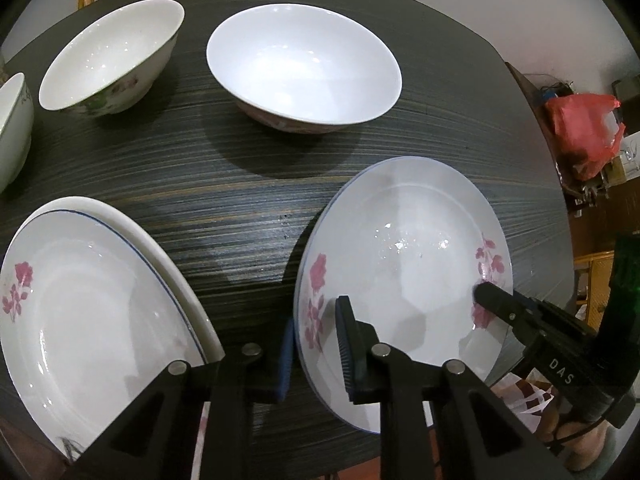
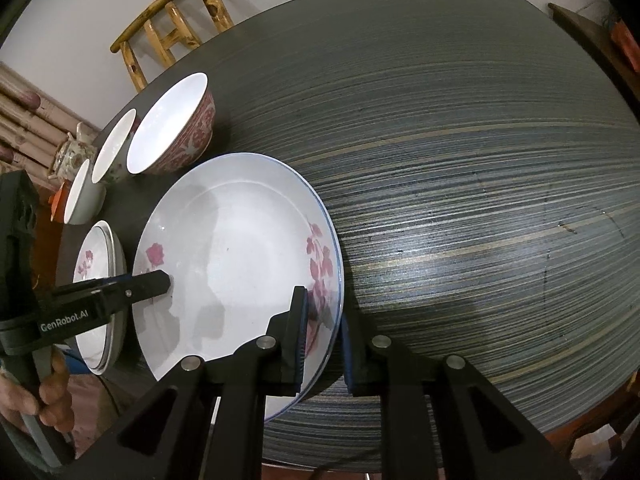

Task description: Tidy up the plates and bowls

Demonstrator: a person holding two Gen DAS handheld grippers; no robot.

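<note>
While both tongs straddle opposite edges of one plate, the scene reads as follows, near to far.

Left tongs (image 1: 314, 354): spread; one blue pad sits outside the plate's left rim and the other over its inner surface. Whether the pads press the rim cannot be told.

Right tongs (image 2: 323, 344): spread; the pads sit either side of the plate's right rim, one above the floral print, one outside the edge. Contact cannot be confirmed.

Flowered plate (image 1: 404, 264): white with a thin blue rim line and pink flower prints on two sides; it lies on the worktop (image 1: 248, 200), near its front edge.

Plate stack (image 1: 92, 304): two plates nested, the upper with a blue rim line and a pink flower; located left of the flowered plate, apart from it.

Red-patterned bowl (image 2: 176, 128): upright, white inside, beyond the flowered plate.

Floral bowl (image 1: 112, 56): upright, left of the red-patterned bowl.

Third bowl (image 1: 12, 128): upright at the far left, partly cut off by the frame.

Wooden chair (image 2: 172, 28): behind the worktop, against the wall.
</note>
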